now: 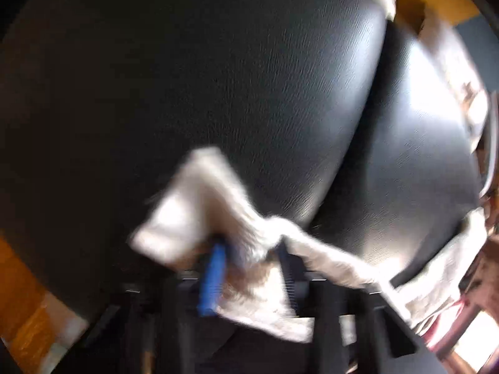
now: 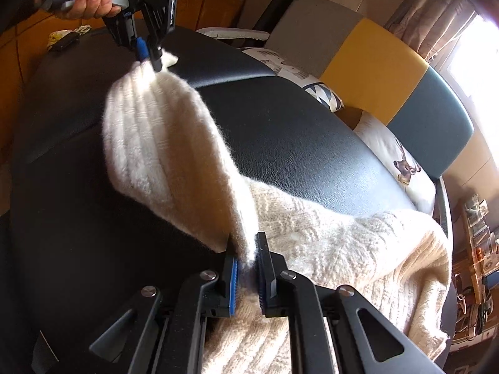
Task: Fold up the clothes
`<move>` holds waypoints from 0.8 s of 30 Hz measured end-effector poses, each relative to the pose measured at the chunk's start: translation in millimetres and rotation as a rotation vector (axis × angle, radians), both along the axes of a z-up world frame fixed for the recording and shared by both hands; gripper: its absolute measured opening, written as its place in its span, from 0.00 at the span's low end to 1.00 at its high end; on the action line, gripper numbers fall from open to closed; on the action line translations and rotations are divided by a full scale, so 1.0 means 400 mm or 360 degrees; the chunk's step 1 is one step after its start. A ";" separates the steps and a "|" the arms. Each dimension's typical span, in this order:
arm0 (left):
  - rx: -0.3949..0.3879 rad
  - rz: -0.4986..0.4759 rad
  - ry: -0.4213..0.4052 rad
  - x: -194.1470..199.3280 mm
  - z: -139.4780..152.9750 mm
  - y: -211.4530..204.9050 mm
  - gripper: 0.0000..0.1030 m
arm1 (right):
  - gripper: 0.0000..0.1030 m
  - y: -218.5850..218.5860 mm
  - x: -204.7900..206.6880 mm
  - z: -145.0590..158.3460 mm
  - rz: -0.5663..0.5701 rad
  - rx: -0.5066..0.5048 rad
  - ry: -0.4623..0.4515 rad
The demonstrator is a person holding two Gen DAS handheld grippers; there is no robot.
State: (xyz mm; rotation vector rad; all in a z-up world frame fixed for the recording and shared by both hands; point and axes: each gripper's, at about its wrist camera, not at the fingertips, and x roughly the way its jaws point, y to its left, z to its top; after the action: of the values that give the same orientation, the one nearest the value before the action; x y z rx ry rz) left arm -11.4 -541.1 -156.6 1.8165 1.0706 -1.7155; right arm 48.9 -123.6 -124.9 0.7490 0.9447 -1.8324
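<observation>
A cream knitted sweater lies on a black leather seat, with one sleeve stretched up and away to the left. My right gripper is shut on the sleeve where it meets the body. My left gripper, held by a hand, is shut on the sleeve's cuff end above the leather. In the blurred left wrist view the left gripper has the cream sweater bunched between its fingers, over the leather seat.
Printed cushions lean on a grey, yellow and teal backrest behind the seat. Wooden floor with small items lies to the left. A cluttered shelf stands at the right by a curtained window.
</observation>
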 end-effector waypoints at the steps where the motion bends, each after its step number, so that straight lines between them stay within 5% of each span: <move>1: 0.0010 0.0046 0.0101 0.011 0.013 -0.005 0.14 | 0.10 0.000 0.003 0.005 -0.0012 -0.0013 -0.0002; 5: -0.0059 0.0088 0.0672 0.075 0.107 -0.002 0.14 | 0.10 0.011 0.013 0.026 -0.0077 -0.0093 -0.0053; 7: -0.0144 -0.0038 0.1014 0.138 0.180 0.028 0.14 | 0.10 0.023 0.020 0.021 -0.0110 -0.0117 -0.0107; 10: -0.0272 -0.0282 0.1302 0.262 0.227 0.051 0.14 | 0.10 0.034 0.035 -0.013 -0.0148 -0.0091 -0.0151; 13: -0.0383 -0.0449 0.1321 0.405 0.202 0.116 0.14 | 0.13 0.043 0.051 -0.047 -0.0172 -0.0063 -0.0155; 18: -0.0536 -0.0465 0.1153 0.612 0.068 0.232 0.14 | 0.13 0.056 0.042 -0.049 -0.0230 -0.0128 -0.0191; 24: -0.0595 -0.0459 0.1173 0.746 0.037 0.388 0.14 | 0.16 0.057 0.020 -0.032 -0.0273 -0.0116 -0.0274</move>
State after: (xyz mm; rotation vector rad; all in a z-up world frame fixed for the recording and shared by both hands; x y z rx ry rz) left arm 286.9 -386.1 -141.6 1.1554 0.6583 -2.6571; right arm 57.1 -100.7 -137.9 0.9505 0.7173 -1.9037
